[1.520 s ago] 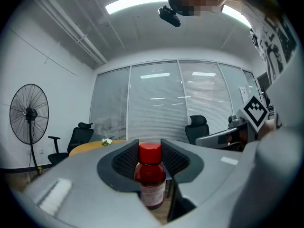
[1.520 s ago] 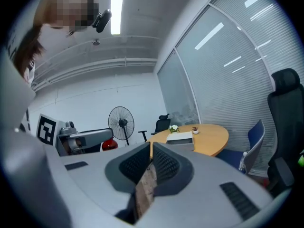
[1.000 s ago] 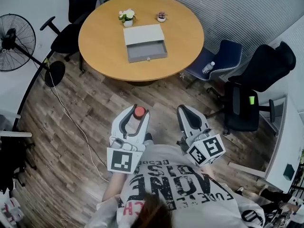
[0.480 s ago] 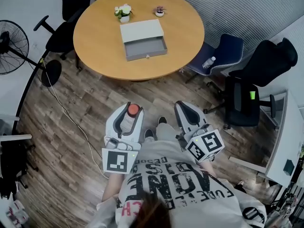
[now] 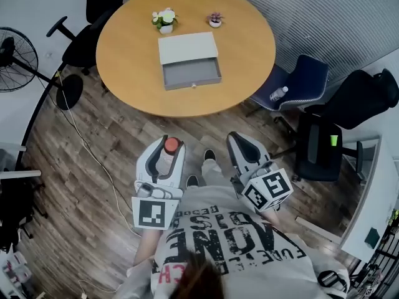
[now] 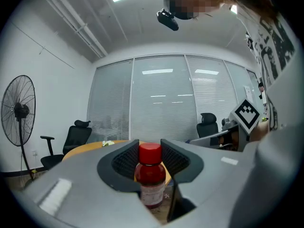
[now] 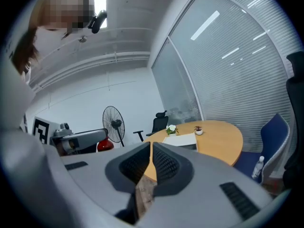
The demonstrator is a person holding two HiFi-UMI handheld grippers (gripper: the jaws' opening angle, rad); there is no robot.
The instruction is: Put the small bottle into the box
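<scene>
The small red-capped bottle (image 6: 151, 177) stands upright between the jaws of the left gripper (image 5: 169, 143), which clamps it by its sides. It is held above the wooden floor (image 5: 118, 136), well short of the round bench (image 5: 124, 55). The grey box (image 5: 187, 47) sits on that bench with its drawer (image 5: 192, 76) open. The right gripper (image 7: 151, 145) is closed on nothing.

Office meeting room, round table (image 5: 124, 48), swivel chairs (image 5: 365, 98), slatted blinds (image 5: 349, 17)
</scene>
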